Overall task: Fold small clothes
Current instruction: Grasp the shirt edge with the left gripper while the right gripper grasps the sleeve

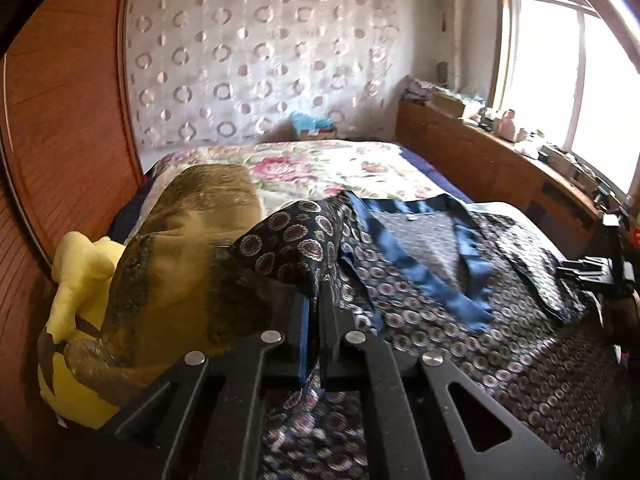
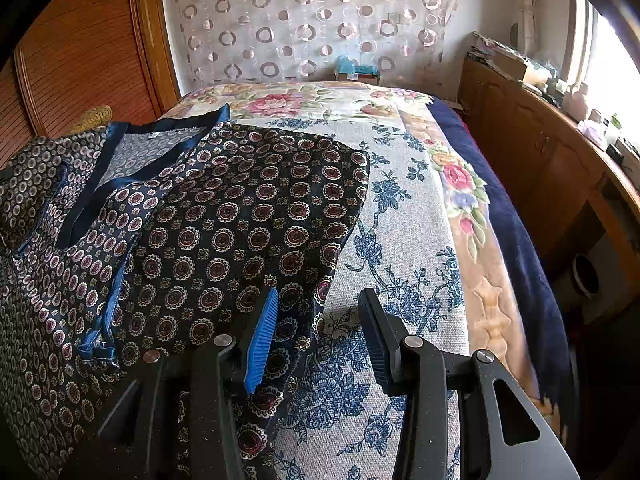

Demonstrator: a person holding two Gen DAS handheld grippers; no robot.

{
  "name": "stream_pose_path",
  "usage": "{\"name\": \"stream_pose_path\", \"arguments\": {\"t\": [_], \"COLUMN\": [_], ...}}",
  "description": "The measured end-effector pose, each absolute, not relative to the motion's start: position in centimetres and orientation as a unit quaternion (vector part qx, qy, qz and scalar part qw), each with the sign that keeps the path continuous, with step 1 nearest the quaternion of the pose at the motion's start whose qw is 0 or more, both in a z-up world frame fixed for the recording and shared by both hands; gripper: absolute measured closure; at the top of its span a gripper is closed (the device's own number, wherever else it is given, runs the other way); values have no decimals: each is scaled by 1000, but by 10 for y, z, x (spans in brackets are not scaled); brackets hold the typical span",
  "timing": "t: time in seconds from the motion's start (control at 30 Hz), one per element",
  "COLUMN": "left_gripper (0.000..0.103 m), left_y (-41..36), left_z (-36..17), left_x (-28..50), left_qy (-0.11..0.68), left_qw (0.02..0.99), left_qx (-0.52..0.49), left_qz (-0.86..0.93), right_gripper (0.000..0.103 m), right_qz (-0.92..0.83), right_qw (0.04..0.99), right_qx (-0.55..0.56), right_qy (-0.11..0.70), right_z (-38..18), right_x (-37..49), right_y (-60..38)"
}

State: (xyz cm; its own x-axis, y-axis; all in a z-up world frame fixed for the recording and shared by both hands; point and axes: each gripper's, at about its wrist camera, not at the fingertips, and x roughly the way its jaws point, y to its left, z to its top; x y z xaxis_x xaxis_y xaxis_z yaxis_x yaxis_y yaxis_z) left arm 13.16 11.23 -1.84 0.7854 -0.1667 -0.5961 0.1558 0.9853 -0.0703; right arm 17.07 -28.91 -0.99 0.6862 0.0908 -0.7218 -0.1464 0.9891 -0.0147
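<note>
Because the patterned garment [image 2: 224,216] looks like thin, satiny cloth, I judge it light, limp and slippery: it will drape and slide rather than hold a crease, so a pinch at a hem or corner should serve better than one in the middle. It lies spread over the near part of the bed [image 2: 404,184], its blue-trimmed neckline [image 1: 420,264] towards the far side and one flap raised in a tented peak.

The left gripper [image 1: 316,320] has its jaws pressed together on that raised edge of fabric, which bunches between them and hangs below. The right gripper [image 2: 320,340] hovers with its jaws partly apart and nothing pinched; the garment's right edge passes under the blue-padded jaw, while the other jaw stands over bare floral bedcover.

For room, the far half of the bed is open and flat, good for laying a fold across. On the left side, an olive-brown cushion [image 1: 180,240] and a yellow plush toy [image 1: 76,280] lie just beside the garment and could snag a wide sweep. Along the right side runs a wooden cabinet [image 2: 532,160], beyond the bed's edge.
</note>
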Motion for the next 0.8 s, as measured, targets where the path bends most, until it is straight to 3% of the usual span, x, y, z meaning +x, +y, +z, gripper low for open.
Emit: {"name": "stream_pose_path", "arguments": {"t": [0.47, 0.5, 0.53, 0.57, 0.8], "left_gripper": [99, 99, 99, 99, 99], "left_y": [90, 90, 91, 92, 107], "left_z": [-23, -25, -26, -28, -26], "left_x": [81, 78, 76, 74, 44], "left_qy": [299, 300, 300, 300, 285], "left_qw": [947, 947, 947, 947, 952], "left_qx": [-4, -3, -3, -5, -31], "left_qz": [-118, -117, -116, -116, -105], "right_gripper": [60, 62, 70, 95, 102], "right_qz": [73, 71, 68, 75, 110], "right_qw": [906, 905, 906, 906, 927], "right_qx": [-38, -32, -22, 11, 1], "right_qy": [416, 418, 418, 416, 358], "right_z": [-3, -2, -2, -1, 20], "right_x": [210, 216, 220, 224, 185], "right_y": [-293, -295, -296, -299, -282]}}
